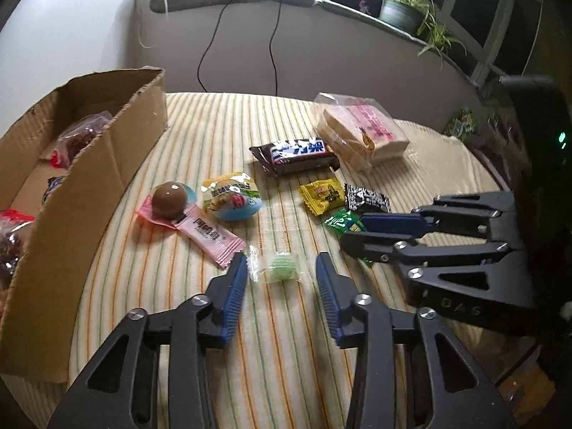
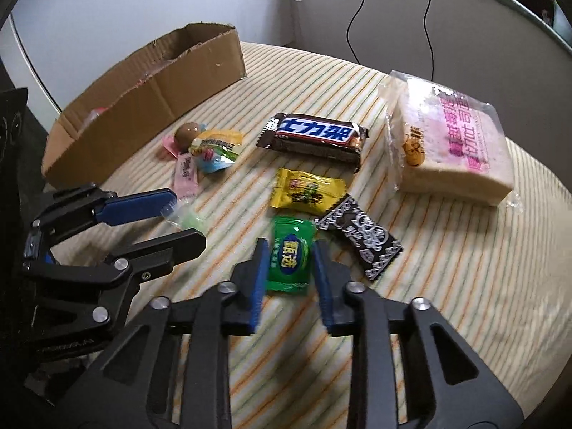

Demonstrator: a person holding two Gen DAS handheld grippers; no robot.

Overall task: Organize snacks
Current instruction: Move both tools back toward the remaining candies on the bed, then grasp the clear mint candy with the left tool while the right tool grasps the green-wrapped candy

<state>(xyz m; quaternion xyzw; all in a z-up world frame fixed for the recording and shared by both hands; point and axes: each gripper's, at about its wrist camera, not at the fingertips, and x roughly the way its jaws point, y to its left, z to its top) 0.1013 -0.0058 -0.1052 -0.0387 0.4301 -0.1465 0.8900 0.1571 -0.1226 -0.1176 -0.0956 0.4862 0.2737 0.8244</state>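
Observation:
Loose snacks lie on a round table with a striped cloth [image 1: 200,136]. My left gripper [image 1: 282,282] stands open low over the cloth, and a small pale green candy [image 1: 284,266] in a clear wrapper lies between its blue pads without touching them. Seen from the right wrist, my right gripper [image 2: 290,268] is shut on a green candy packet [image 2: 290,255], its pads pressed on both sides while the packet lies on the cloth. From the left wrist, that gripper [image 1: 352,230] reaches in from the right. A cardboard box [image 1: 107,164] stands at the left and holds several packs.
Also on the cloth: a chocolate bar [image 2: 314,137], a bag of sliced bread [image 2: 450,139], a yellow candy [image 2: 307,189], a black-and-white candy [image 2: 361,236], a chocolate ball [image 1: 169,198], an egg-shaped pack [image 1: 232,196], a pink sachet [image 1: 211,236]. Cables hang behind.

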